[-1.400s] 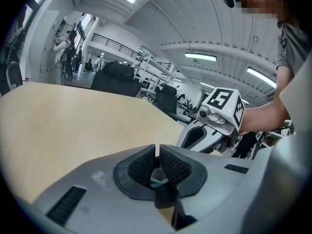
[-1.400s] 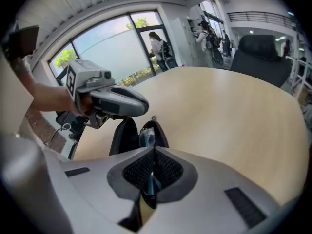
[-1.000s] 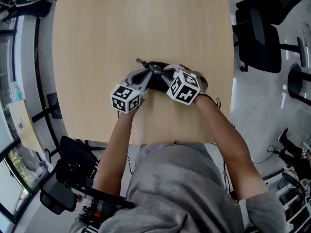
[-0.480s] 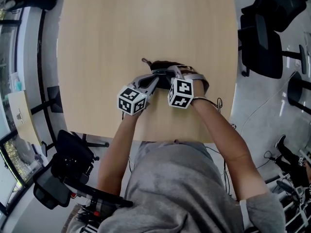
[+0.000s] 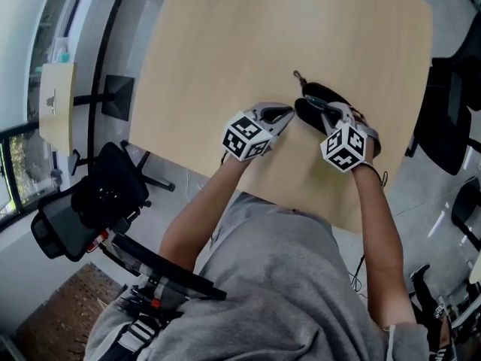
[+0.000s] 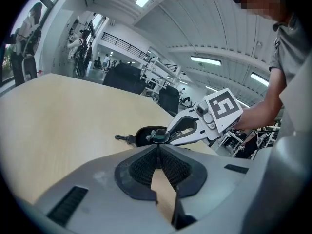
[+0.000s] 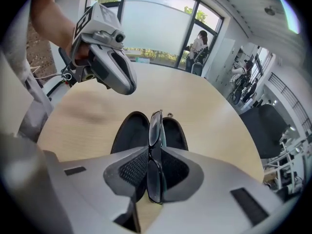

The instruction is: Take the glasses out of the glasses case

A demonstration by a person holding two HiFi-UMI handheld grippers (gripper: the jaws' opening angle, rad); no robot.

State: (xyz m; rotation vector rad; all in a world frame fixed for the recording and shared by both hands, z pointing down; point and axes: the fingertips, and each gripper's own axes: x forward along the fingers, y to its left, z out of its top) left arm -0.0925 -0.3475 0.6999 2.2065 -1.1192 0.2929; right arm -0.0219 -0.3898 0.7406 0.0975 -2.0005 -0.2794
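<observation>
Here the pale wooden table (image 5: pixel 225 51) fills the upper half of the head view; the left gripper (image 5: pixel 288 112) sits at the centre of the frame, and its own view shows its jaws together with nothing between them; the right gripper (image 5: pixel 326 110), just to its right, is closing its jaws on the folded glasses (image 7: pixel 155 126), a grip that only the right gripper view makes plain; the open black glasses case (image 7: pixel 127 130) lies on the table right under the glasses, which stand on edge.

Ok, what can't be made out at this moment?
Head view: glasses largely hidden under the right gripper, whose jaws are closing with them between.
Right gripper view: near end of the glasses case covered by the gripper body, so clearance from it is unclear.
Left gripper view: glasses too small for detail.
</observation>
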